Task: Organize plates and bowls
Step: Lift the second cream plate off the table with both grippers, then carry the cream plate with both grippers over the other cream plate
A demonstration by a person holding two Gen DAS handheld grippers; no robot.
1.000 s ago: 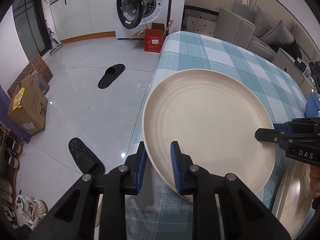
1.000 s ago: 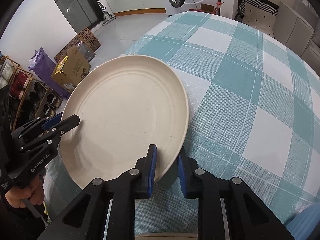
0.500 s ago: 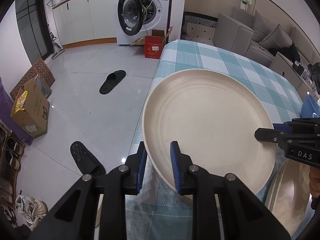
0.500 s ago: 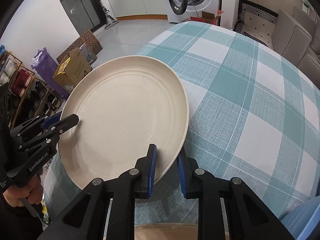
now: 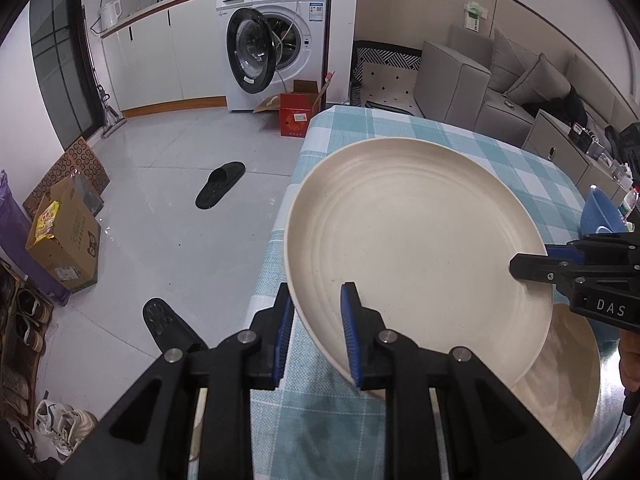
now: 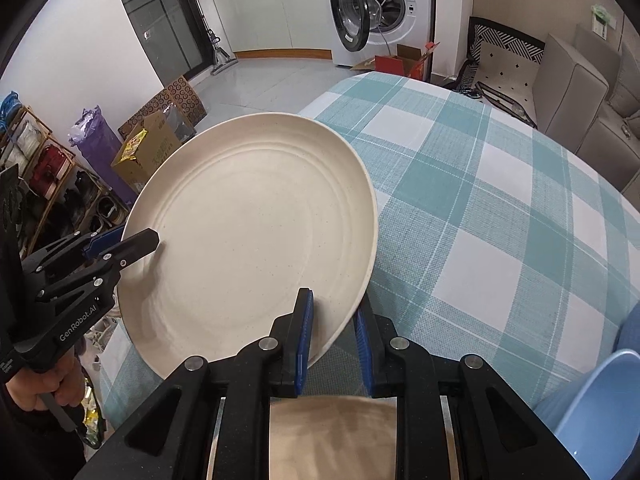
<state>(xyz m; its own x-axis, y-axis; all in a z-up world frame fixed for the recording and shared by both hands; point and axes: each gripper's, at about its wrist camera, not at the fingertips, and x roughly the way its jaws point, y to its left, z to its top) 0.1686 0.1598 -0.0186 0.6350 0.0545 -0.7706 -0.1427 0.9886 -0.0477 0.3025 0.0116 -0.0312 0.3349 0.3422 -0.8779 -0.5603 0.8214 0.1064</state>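
Observation:
A large cream plate [image 5: 416,240] is held in the air above the table, tilted; it also shows in the right wrist view [image 6: 256,232]. My left gripper [image 5: 316,332] is shut on its near rim. My right gripper [image 6: 332,332] is shut on the opposite rim and appears in the left wrist view [image 5: 532,266] at the right. A second beige plate [image 5: 568,392] lies on the table under the held one, partly hidden, and shows under my right gripper [image 6: 332,436]. A blue bowl [image 6: 600,412] stands at the right.
The table has a teal checked cloth [image 6: 480,208], and its left edge [image 5: 276,240] drops to the tiled floor. Slippers [image 5: 220,188], cardboard boxes [image 5: 64,240] and a washing machine [image 5: 276,40] stand on the floor side. A grey sofa [image 5: 500,80] is beyond the table.
Both grippers have raised the cream plate higher above the table and drawn it back. More of the beige plate beneath now shows. The grips have not changed.

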